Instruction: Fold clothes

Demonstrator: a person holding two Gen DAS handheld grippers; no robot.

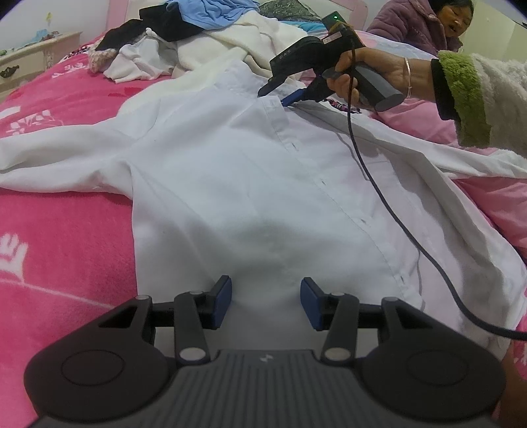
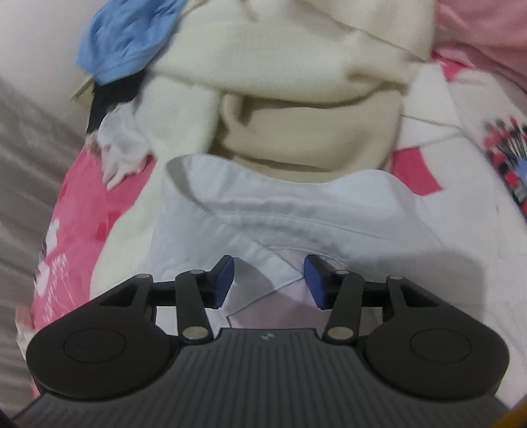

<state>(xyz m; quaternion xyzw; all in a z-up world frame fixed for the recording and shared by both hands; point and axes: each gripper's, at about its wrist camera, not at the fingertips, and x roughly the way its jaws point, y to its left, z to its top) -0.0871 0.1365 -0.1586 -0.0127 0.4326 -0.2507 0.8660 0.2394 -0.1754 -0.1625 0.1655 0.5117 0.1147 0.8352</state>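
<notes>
In the left wrist view, a white shirt (image 1: 263, 184) lies spread on the pink bed cover (image 1: 66, 230). The left gripper (image 1: 266, 301) hangs over its lower part, tongs wide, holding nothing. The right gripper (image 1: 276, 97) reaches the collar; letters on its body are too small to read.

In the right wrist view, its tongs (image 2: 269, 283) stand wide around the collar (image 2: 263, 210), a cream garment (image 2: 296, 98) behind.

saw pink bedspread (image 1: 66, 230) | pale nightstand (image 1: 29, 59) far left | seated person in purple jacket (image 1: 411, 23) | pink headboard (image 1: 118, 13)
</notes>
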